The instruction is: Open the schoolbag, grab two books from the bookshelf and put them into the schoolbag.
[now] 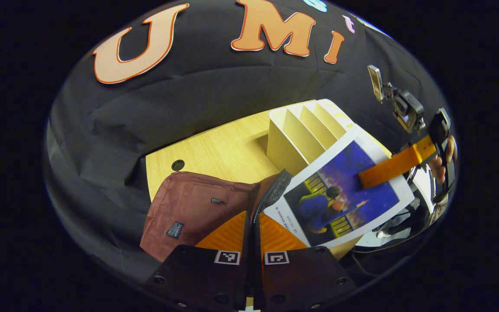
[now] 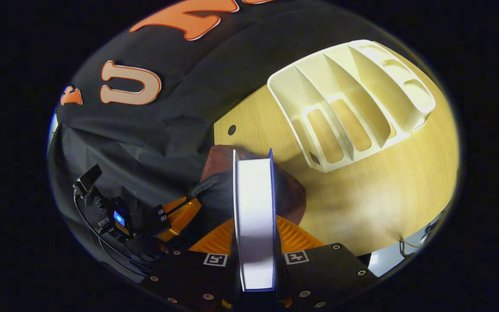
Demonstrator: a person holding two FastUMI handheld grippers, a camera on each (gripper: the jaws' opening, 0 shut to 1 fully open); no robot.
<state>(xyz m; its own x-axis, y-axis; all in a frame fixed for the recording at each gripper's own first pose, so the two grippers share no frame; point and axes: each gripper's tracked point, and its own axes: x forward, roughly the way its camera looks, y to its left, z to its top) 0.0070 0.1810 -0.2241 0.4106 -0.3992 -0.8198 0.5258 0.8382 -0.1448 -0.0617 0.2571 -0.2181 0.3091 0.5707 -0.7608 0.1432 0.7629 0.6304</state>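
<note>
Worktop point(image 2: 362, 203), pale wood, runs up to the black cloth wall at the back; a round hole point(image 1: 178, 164) sits near its far left corner. Bare wood lies open in front of and to the right of the bookshelf in the right gripper view, and more between the hole and the bookshelf in the left gripper view.

Schoolbag point(image 1: 189, 208), maroon, lies on the worktop's left part, near the front edge, its mouth edge with the zipper point(image 1: 271, 195) lifted.

Bookshelf point(image 2: 353, 104), cream, with slanted dividers, stands behind and right of the bag. The slots that show hold no books; cut-outs in its base show the wood beneath.

Book point(image 1: 340, 190), white-bordered cover with a blue picture, is held tilted over the bag's open mouth, its low corner right at the zipper edge; whether it is touching is unclear. In the right gripper view the same book shows edge-on, pages facing the camera.

Right gripper point(image 2: 256, 260): jaws clamped on the book's two covers. The left gripper view shows one finger point(image 1: 396, 167) lying across the cover and the hand point(image 1: 442, 160) behind it.

Left gripper point(image 1: 251, 255): jaws nearly closed on the bag's zipper edge, holding it up.
</note>
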